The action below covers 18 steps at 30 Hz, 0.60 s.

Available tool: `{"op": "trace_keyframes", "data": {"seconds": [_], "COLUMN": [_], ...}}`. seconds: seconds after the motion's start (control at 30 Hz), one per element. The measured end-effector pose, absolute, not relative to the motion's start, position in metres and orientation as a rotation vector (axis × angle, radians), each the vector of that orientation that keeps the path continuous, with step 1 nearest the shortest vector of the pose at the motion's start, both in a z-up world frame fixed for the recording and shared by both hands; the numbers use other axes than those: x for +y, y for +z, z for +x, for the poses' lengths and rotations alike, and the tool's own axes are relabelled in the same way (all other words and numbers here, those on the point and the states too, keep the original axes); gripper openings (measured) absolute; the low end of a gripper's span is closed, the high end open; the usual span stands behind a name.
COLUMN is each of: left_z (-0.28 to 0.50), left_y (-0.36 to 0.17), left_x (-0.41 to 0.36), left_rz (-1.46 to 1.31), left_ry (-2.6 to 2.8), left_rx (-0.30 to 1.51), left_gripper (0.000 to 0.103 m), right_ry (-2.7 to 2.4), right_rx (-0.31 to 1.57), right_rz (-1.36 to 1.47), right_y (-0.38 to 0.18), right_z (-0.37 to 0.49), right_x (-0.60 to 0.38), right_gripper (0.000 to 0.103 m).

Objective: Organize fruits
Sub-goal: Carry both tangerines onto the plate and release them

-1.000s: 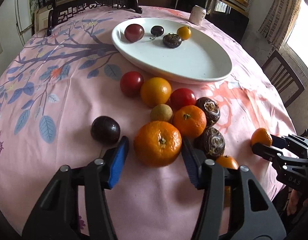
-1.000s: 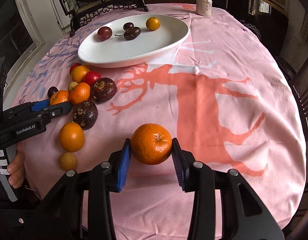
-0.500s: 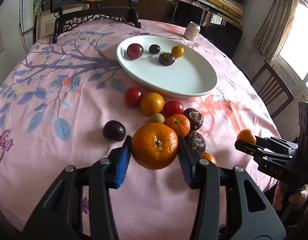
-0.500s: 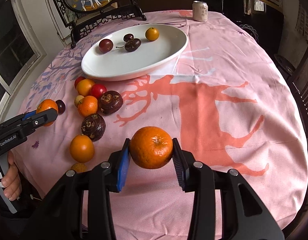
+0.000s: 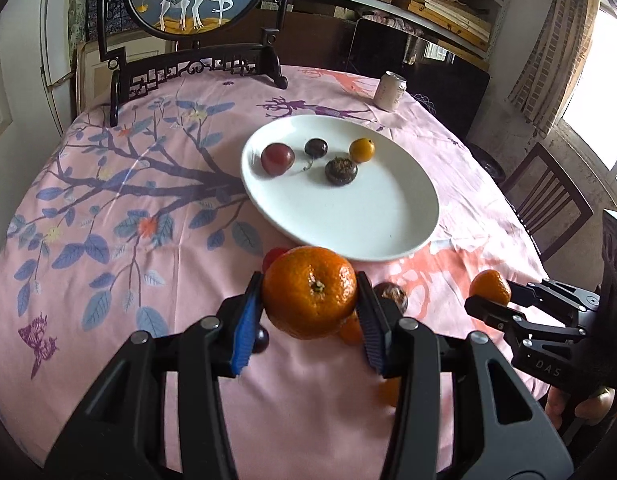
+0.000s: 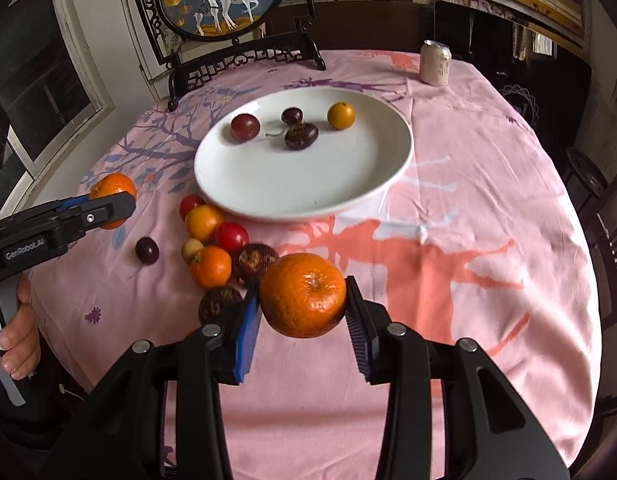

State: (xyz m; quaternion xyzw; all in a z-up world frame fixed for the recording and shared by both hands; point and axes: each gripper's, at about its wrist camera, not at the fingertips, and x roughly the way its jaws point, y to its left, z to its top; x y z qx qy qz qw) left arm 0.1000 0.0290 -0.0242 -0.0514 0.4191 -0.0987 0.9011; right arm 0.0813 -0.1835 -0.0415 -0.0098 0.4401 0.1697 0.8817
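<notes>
Gripping one orange (image 5: 309, 292) above the tablecloth (image 5: 148, 280), the left gripper (image 5: 308, 320) is clamped; the right gripper (image 6: 304, 320) likewise clamps another orange (image 6: 303, 295), short of the plate (image 6: 348, 184).

Two mandarins are off the desk (image 6: 488, 184): one (image 5: 309, 291), stem dimple facing the camera, is clamped in the left claw (image 5: 308, 312); the other (image 6: 303, 294) is clamped in the right claw (image 6: 302, 316). A white oval plate (image 6: 308, 196) carries a red plum (image 6: 245, 127), a dark cherry (image 6: 291, 115), a brown water chestnut (image 6: 301, 135) and a yellow kumquat (image 6: 341, 115). Just beside its near rim, a loose cluster (image 6: 224, 248) of red, orange and brown fruits lies on the cloth.
</notes>
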Motion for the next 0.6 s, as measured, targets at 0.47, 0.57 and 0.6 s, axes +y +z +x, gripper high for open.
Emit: {"op": "trace_keyframes", "data": {"seconds": [0.47, 0.57, 0.6], "left_z": [0.282, 0.294, 0.298], "left_y": [-0.047, -0.059, -0.062], "left_x": [-0.018, -0.024, -0.025], "left_rz": [-0.104, -0.087, -0.086], "left_ry": [-0.156, -0.156, -0.155], "left_rx": [1.007, 1.029, 1.035], "left_gripper": [0.046, 0.046, 0.046], "right_ry": [0.315, 0.299, 0.299], "right_rx": [0.981, 1.005, 1.008], "right_rz": [-0.095, -0.102, -0.102], "right_y": [-0.061, -0.072, -0.074], "right_z": [0.243, 0.264, 0.270], "right_x": [-0.167, -0.167, -0.166], "right_gripper": [0.041, 0.041, 0.041]}}
